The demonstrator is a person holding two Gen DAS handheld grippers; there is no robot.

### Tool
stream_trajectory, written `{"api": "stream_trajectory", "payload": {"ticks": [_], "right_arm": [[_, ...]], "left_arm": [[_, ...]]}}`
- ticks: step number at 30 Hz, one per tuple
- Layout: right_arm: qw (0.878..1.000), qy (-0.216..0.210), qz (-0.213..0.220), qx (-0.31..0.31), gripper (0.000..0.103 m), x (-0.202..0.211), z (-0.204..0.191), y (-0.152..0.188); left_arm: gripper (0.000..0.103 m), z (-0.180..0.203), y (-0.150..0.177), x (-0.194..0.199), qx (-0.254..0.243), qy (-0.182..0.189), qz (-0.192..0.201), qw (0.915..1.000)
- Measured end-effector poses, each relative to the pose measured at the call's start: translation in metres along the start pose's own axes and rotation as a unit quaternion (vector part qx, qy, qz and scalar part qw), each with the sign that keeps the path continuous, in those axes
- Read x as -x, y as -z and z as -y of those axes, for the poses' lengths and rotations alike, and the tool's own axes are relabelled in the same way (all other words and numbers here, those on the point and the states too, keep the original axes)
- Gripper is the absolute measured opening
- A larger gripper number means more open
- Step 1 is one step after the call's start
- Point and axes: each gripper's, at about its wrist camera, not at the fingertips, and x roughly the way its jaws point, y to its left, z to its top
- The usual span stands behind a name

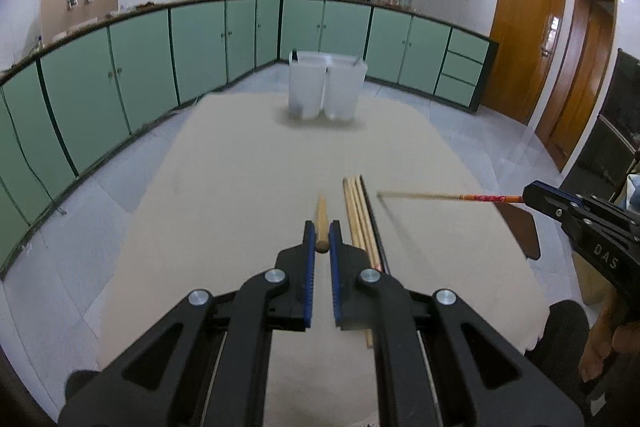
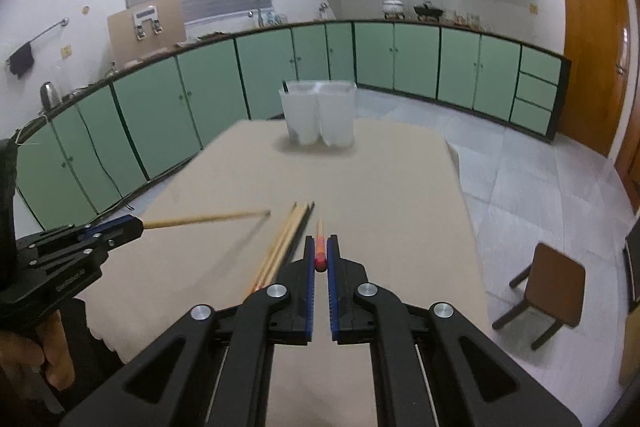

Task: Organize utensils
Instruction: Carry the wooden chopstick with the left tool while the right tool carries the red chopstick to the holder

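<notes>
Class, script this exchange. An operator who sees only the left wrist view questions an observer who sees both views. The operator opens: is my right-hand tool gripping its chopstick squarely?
Observer: Yes. In the right wrist view, the right tongs are shut on the red-ended chopstick, with its butt centred between them.
Operator: How much of my left chopstick sticks out?
Observer: Most of it. The plain wooden chopstick juts well beyond the left tongs.
Operator: Is there anything on the counter at the far left?
Observer: A metal kettle stands there.
</notes>
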Motion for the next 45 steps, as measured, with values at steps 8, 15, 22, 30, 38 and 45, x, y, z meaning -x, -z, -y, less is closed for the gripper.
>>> {"api": "stream_trajectory", "payload": {"ticks": [8, 15, 22, 30, 38, 45], "right_arm": [[0.999, -0.014, -0.005, 0.032, 0.006, 0.001, -0.001, -0.045], [0.997, -0.025, -0.037, 0.059, 0.006, -0.013, 0.002, -0.082], [0.993, -0.038, -0.081, 0.073, 0.006, -0.032, 0.000, -0.114], [0.990, -0.050, -0.106, 0.074, 0.006, -0.040, 0.002, -0.153], [0.991, -0.036, -0.100, 0.082, 0.006, -0.035, 0.006, -0.195], [0.993, -0.029, -0.088, 0.072, 0.006, -0.037, 0.013, -0.249]], "left_arm": [[0.006, 0.007, -0.035, 0.020, -0.015, 0.008, 0.025, 0.9996], [0.006, 0.010, -0.065, 0.020, -0.031, 0.020, 0.024, 0.9990], [0.006, -0.002, -0.094, -0.001, -0.029, 0.050, -0.014, 0.9982], [0.006, -0.003, -0.125, -0.011, -0.054, 0.055, -0.029, 0.9966], [0.006, -0.009, -0.173, -0.005, -0.055, 0.058, -0.013, 0.9967], [0.006, -0.012, -0.234, -0.004, -0.054, 0.056, 0.016, 0.9968]]}}
